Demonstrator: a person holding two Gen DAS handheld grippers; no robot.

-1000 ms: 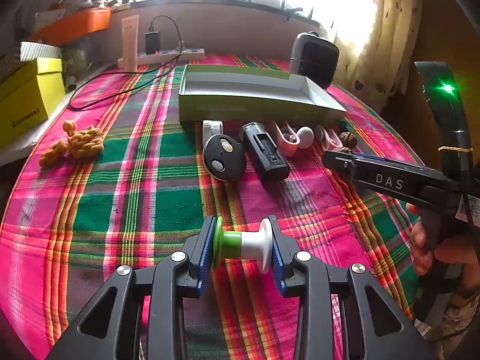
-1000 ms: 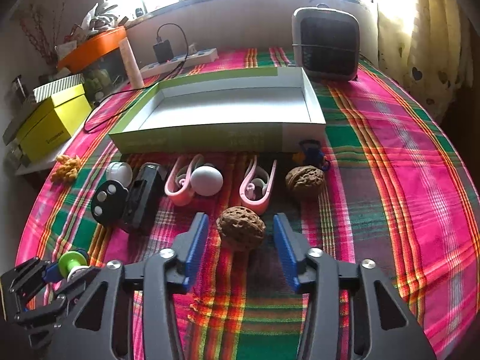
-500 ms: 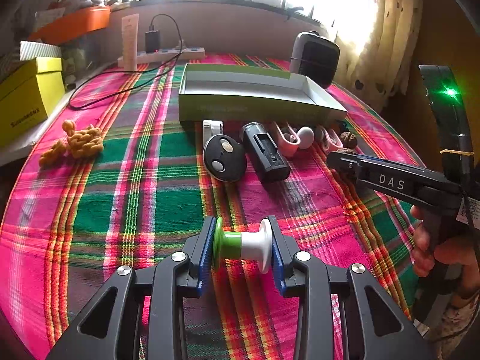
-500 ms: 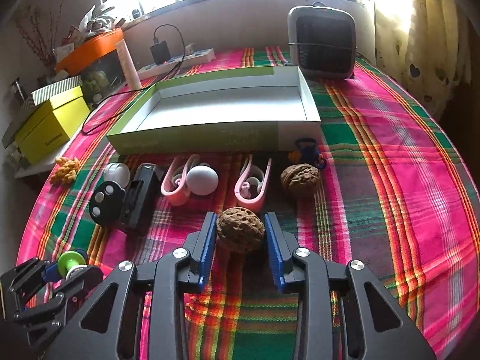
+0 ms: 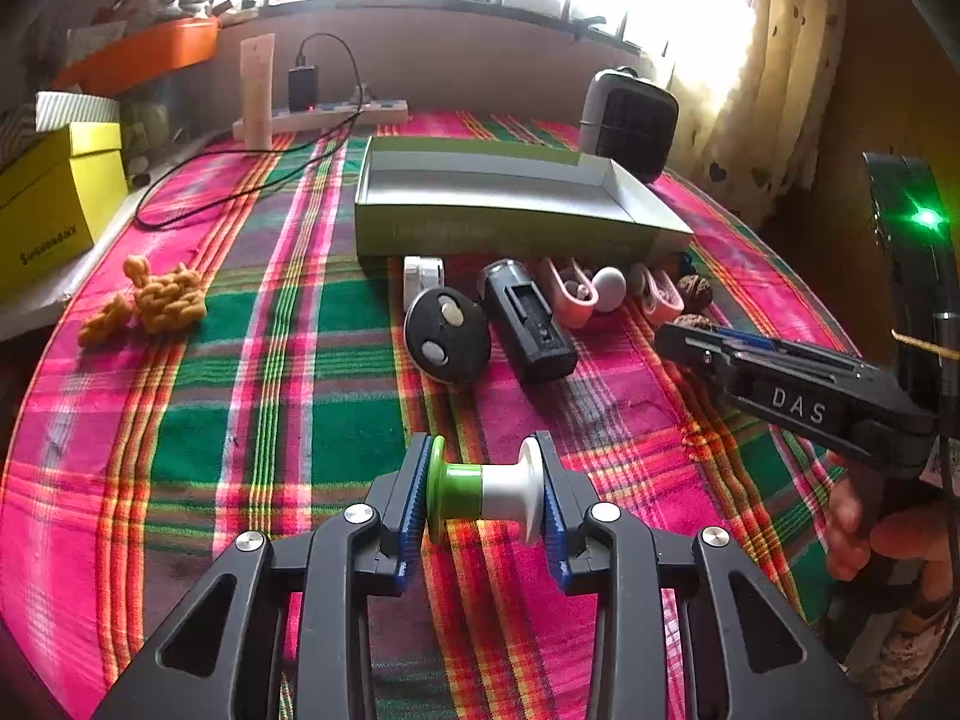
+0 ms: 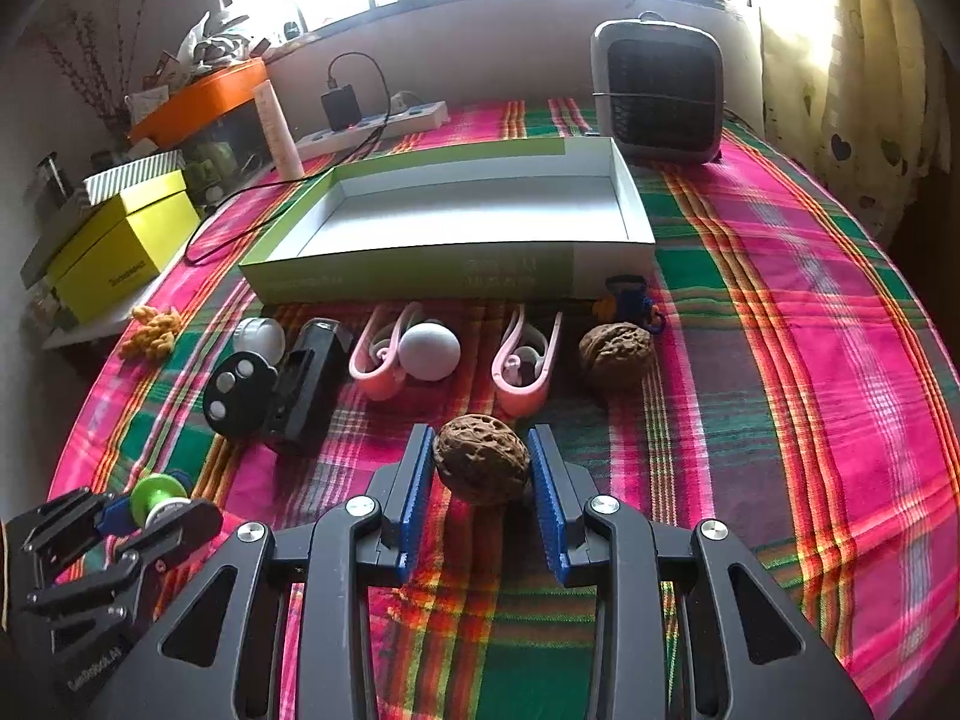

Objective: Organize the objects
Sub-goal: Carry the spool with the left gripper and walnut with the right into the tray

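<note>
My left gripper (image 5: 485, 498) is shut on a green and white spool (image 5: 483, 495), held just above the plaid cloth; it also shows in the right wrist view (image 6: 157, 498). My right gripper (image 6: 482, 468) is shut on a brown walnut (image 6: 482, 465) near the cloth. An empty open green-and-white box (image 6: 456, 222) lies behind a row of objects: a black round remote (image 6: 237, 393), a black device (image 6: 306, 381), two pink clips (image 6: 378, 354) (image 6: 525, 369), a white egg (image 6: 429, 350), a second walnut (image 6: 615, 354) and a small blue toy (image 6: 627, 297).
A grey heater (image 6: 660, 96) stands behind the box at the right. A power strip with a charger and cable (image 6: 372, 120) lies at the back. A yellow box (image 6: 120, 246) sits off the table's left edge. An orange knitted piece (image 5: 162, 297) lies at the left.
My right gripper's jaws have closed from open onto the walnut and then lifted it slightly. My left gripper keeps hold of the spool and has barely moved.
</note>
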